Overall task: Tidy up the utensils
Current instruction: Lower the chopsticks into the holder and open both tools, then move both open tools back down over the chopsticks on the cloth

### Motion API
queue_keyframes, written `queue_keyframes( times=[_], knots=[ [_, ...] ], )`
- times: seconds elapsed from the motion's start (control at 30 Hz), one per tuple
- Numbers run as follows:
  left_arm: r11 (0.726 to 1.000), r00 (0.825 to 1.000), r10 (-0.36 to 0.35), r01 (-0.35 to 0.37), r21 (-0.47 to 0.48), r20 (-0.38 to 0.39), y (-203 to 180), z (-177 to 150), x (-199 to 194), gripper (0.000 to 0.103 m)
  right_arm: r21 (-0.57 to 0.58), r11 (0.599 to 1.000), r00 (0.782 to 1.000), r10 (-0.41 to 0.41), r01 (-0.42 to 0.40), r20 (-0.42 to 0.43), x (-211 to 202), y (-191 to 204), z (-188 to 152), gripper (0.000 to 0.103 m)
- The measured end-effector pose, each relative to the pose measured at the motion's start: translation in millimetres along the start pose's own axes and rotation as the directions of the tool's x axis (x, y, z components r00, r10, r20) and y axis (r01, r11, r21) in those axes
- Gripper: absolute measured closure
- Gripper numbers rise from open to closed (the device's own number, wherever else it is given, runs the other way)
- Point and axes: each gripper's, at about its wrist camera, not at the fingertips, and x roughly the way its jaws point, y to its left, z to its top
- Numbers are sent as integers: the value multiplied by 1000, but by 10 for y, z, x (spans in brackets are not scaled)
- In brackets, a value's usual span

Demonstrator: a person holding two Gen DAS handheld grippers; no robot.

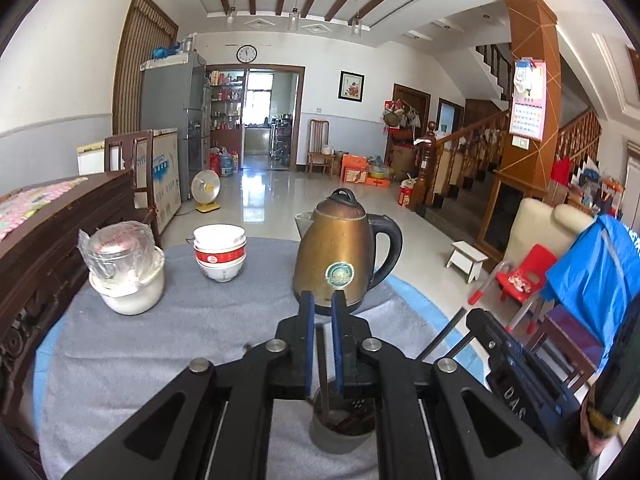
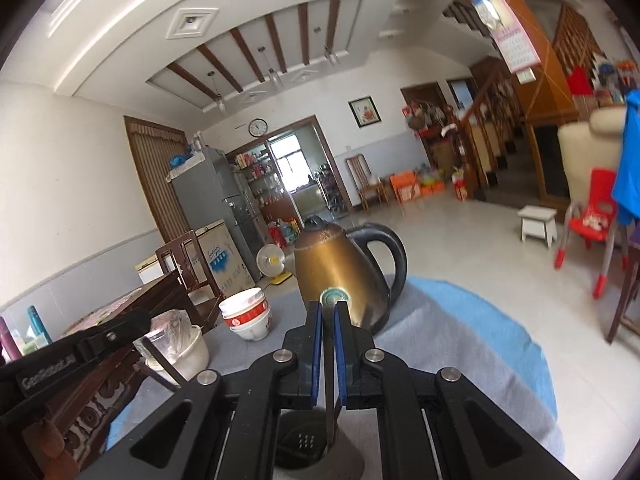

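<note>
My left gripper has its blue-padded jaws set narrowly around a thin dark chopstick that stands in a grey utensil cup just below the gripper. My right gripper is shut on another thin dark chopstick whose lower end reaches into the same cup. The right gripper's body shows at the right of the left wrist view with its chopstick. The left gripper's body shows at the left of the right wrist view.
A bronze electric kettle stands on the grey-blue cloth ahead. Stacked red-and-white bowls and a white pot with plastic-wrapped glasses sit left. A dark wooden bench borders the left edge. A red chair stands right.
</note>
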Motion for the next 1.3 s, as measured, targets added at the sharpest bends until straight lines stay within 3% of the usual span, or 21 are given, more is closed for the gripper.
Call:
queue_keyframes(
  times=[0.1, 0.23, 0.3, 0.43, 0.67, 1.03, 1.13, 1.17, 1.2, 1.3],
  knots=[
    [1000, 1000, 19, -19, 11, 4, 35, -37, -139, 54, 39, 999, 999, 21, -20, -33, -67, -33, 1, 93],
    [998, 998, 52, -53, 14, 41, 136, -113, -466, 48, 95, 994, 995, 59, -52, -75, -193, -97, -17, 93],
    [997, 997, 68, -69, 17, 45, 195, -165, -600, 45, 119, 991, 993, 78, -68, -83, -257, -88, -29, 84],
    [994, 993, 110, -111, 10, 34, 348, -271, -820, 36, 151, 985, 992, 101, -88, -82, -440, -70, -61, 79],
    [986, 984, 169, -169, 8, -55, 641, -596, -1038, 34, 167, 980, 989, 125, -110, -83, -802, 6, -183, 76],
    [969, 944, 224, -242, -48, -241, 1131, -1123, -1038, 34, 113, 982, 959, 172, -149, -227, -941, 263, -610, 76],
    [965, 930, 239, -259, -36, -280, 1176, -1249, -1008, 34, 120, 981, 945, 183, -155, -272, -917, 289, -770, 64],
    [964, 925, 243, -263, -31, -291, 1188, -1295, -997, 34, 120, 981, 941, 182, -153, -286, -904, 299, -817, 50],
    [963, 921, 246, -267, -27, -301, 1199, -1322, -989, 34, 117, 982, 939, 179, -151, -293, -906, 308, -869, 45],
    [960, 908, 253, -278, -27, -333, 1255, -1429, -969, 34, 79, 986, 934, 167, -150, -315, -891, 357, -978, 45]
  ],
)
